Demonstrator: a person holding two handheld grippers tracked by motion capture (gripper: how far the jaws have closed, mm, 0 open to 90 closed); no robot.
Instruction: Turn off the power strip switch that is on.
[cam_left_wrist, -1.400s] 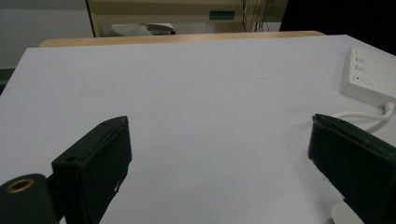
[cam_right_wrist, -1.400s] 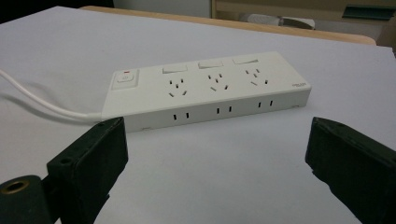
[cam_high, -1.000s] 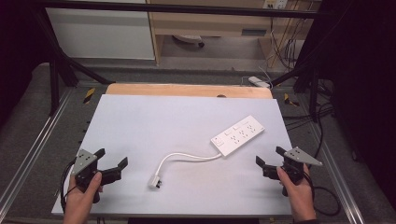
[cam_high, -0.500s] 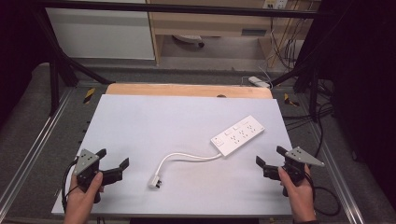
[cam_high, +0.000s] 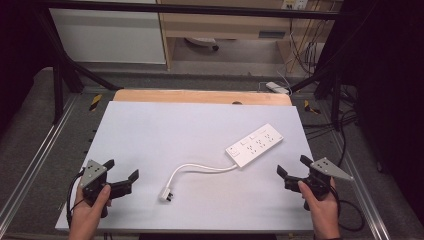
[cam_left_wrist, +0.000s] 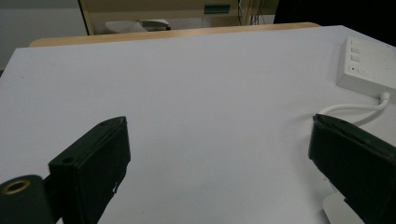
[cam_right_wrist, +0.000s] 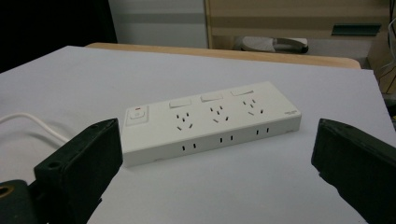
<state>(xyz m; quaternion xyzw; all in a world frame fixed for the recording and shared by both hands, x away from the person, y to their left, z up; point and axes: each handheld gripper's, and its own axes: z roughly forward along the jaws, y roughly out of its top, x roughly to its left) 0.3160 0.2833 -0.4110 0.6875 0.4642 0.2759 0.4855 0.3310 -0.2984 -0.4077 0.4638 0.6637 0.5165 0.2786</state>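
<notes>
With both the left gripper (cam_high: 119, 176) and right gripper (cam_high: 292, 169) held wide apart and empty, the power strip (cam_high: 254, 145) lying right of centre could be dragged by its cord (cam_high: 200, 169) if snagged.

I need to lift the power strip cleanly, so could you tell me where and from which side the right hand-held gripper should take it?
Grip the power strip across its narrow width near mid-length, jaws on the two long side walls, coming down from above. It lies flat, and the long sides are parallel and flat. The right hand-held gripper is open beside it.
</notes>
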